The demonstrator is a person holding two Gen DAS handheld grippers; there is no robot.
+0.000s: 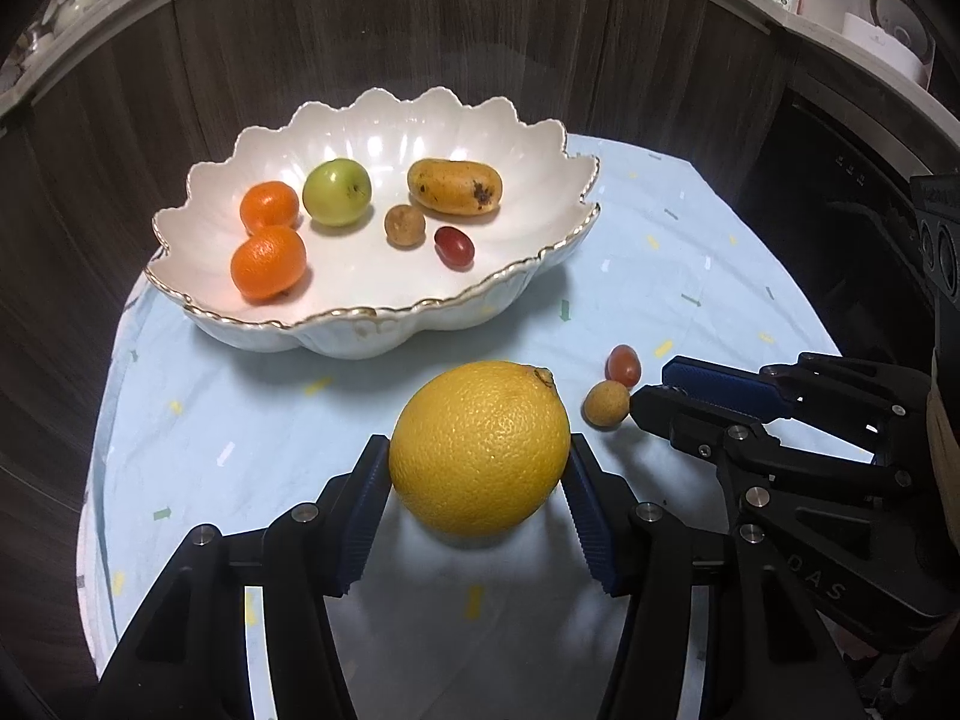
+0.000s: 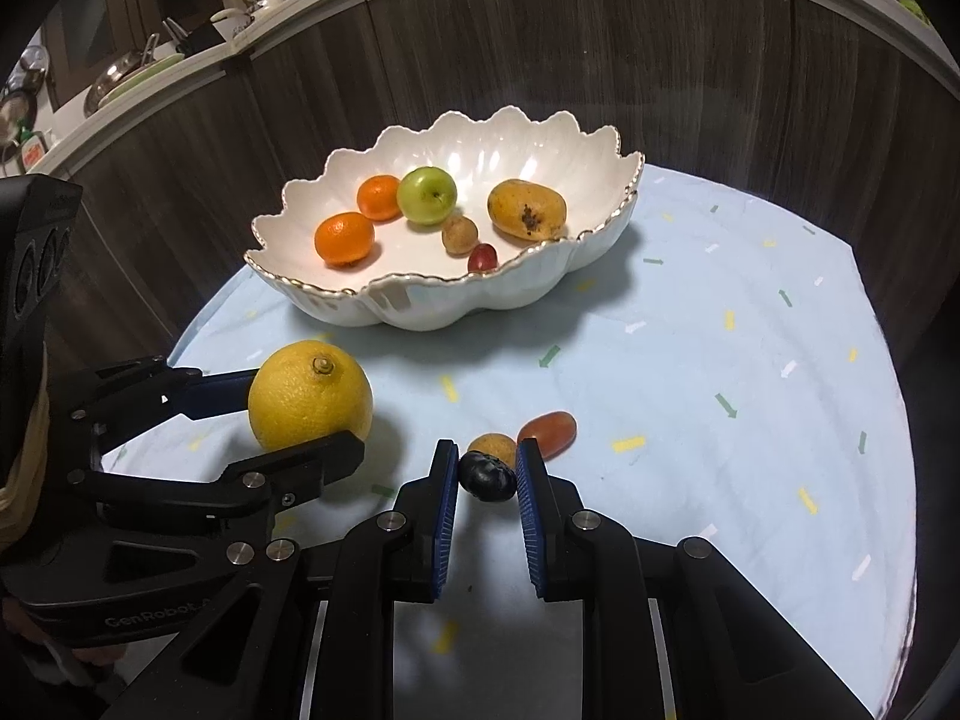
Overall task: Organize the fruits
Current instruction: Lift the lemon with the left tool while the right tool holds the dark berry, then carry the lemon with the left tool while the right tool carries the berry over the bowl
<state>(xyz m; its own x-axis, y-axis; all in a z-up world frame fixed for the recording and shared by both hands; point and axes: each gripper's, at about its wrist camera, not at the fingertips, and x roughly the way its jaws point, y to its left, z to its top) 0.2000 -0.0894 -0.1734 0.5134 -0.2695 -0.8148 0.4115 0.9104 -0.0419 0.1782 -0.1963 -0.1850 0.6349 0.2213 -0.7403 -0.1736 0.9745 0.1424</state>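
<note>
The left black two-finger gripper [image 1: 480,456] clamps the large round yellow citrus fruit [image 1: 480,447], stem end tilted up toward the scalloped white ceramic bowl [image 1: 384,324]. Only the right wrist view shows the right black two-finger gripper [image 2: 487,468] narrowly pinching a small dark oval fruit [image 2: 487,476], long axis crosswise, nearer than the bowl.

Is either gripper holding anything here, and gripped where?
The left gripper clamps the large yellow citrus across its widest sides. The right gripper pinches a small dark fruit at its two ends.
</note>
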